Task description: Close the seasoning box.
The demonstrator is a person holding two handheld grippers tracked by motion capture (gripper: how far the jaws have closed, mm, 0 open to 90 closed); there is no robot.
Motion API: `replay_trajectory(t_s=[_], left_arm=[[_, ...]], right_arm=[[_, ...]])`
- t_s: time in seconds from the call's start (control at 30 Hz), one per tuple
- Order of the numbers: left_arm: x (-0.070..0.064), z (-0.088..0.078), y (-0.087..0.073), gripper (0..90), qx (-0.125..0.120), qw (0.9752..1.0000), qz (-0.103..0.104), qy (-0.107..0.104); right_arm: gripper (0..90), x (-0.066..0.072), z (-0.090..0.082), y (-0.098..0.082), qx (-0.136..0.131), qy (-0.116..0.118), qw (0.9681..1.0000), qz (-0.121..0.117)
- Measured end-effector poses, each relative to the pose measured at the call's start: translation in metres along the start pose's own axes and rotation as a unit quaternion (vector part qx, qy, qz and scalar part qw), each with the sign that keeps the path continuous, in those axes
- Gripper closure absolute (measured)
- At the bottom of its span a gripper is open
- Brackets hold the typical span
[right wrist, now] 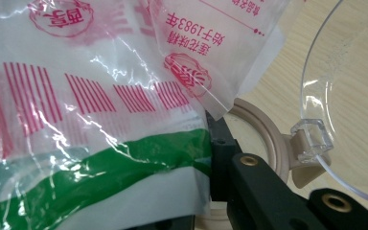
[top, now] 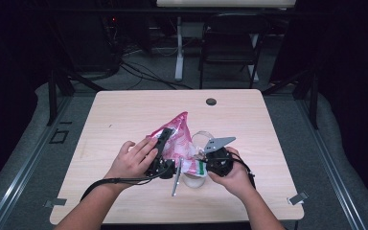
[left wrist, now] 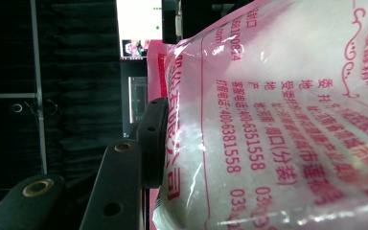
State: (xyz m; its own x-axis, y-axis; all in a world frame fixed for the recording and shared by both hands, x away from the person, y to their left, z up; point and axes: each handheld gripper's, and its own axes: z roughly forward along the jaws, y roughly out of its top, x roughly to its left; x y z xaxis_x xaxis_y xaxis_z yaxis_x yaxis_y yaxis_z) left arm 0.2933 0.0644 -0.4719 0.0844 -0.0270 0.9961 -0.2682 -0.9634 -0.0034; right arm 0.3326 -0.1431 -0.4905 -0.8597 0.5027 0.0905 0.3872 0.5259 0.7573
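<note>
A pink-and-white plastic bag (top: 179, 132) of white grains is held up over the wooden table (top: 124, 115) between both grippers. My left gripper (top: 165, 136) points up along the bag's left side and is shut on it. In the left gripper view one black finger (left wrist: 153, 143) presses on the bag (left wrist: 278, 120); the other is hidden behind it. My right gripper (top: 200, 160) is shut on the bag's lower corner (right wrist: 91, 120), with one finger (right wrist: 223, 153) showing. Under that corner stands a round jar with a beige rim (right wrist: 263, 129) and a clear hinged lid (right wrist: 326, 96) standing open.
A slim metal utensil (top: 175, 183) lies on the table just in front of the left gripper, beside the jar (top: 194, 179). A black round cap (top: 211, 101) sits in the tabletop near the far edge. A dark chair (top: 230, 43) stands beyond the table.
</note>
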Motion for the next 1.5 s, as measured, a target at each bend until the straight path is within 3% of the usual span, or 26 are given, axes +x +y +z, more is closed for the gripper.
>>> replay_trajectory(t_s=[0.43, 1.5], left_arm=[[0.0034, -0.0013, 0.0009, 60.8, 0.001, 0.9999, 0.017, 0.001], [0.0036, -0.0019, 0.0024, 61.0, -0.004, 0.9998, 0.019, 0.003]], right_arm=[[90.0, 0.0001, -0.0002, 0.0001, 0.001, 0.001, 1.0, -0.001], [90.0, -0.0002, -0.0007, -0.0002, 0.002, 0.003, 1.0, -0.001]])
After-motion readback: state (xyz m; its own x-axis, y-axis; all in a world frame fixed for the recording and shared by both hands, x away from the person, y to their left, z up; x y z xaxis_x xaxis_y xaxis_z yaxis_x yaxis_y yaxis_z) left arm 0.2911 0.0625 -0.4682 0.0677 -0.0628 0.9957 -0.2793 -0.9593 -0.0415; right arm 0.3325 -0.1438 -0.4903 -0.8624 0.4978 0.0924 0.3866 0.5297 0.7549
